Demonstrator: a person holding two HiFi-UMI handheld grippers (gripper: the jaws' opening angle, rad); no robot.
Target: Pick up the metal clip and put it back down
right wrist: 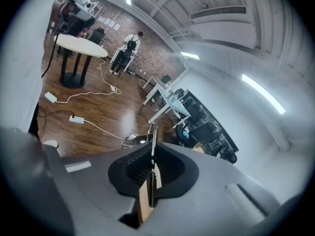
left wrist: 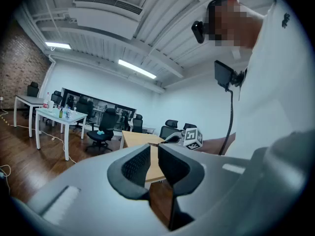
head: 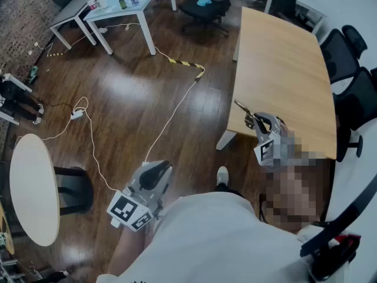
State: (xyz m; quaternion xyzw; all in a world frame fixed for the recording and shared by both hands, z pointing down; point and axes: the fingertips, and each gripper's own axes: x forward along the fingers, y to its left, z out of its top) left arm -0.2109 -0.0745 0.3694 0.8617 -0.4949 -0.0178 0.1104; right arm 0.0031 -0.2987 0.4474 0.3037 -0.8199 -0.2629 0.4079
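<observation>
My right gripper (head: 259, 122) hangs over the near left corner of the light wooden table (head: 283, 63), shut on the metal clip (head: 243, 109). The clip is a thin metal strip that sticks out forward from the jaws, clear of the tabletop. In the right gripper view the clip (right wrist: 153, 134) stands edge-on, pinched between the two black pads of the right gripper (right wrist: 152, 154). My left gripper (head: 154, 171) is held low over the wooden floor, left of the table. Its jaws stand a little apart, and the left gripper (left wrist: 153, 154) holds nothing.
Black office chairs (head: 353, 93) line the table's right side. A round white table (head: 32, 187) stands at the far left, and white desks (head: 112, 10) with bottles at the back. White cables (head: 94, 146) and a striped cable cover (head: 188, 66) cross the floor.
</observation>
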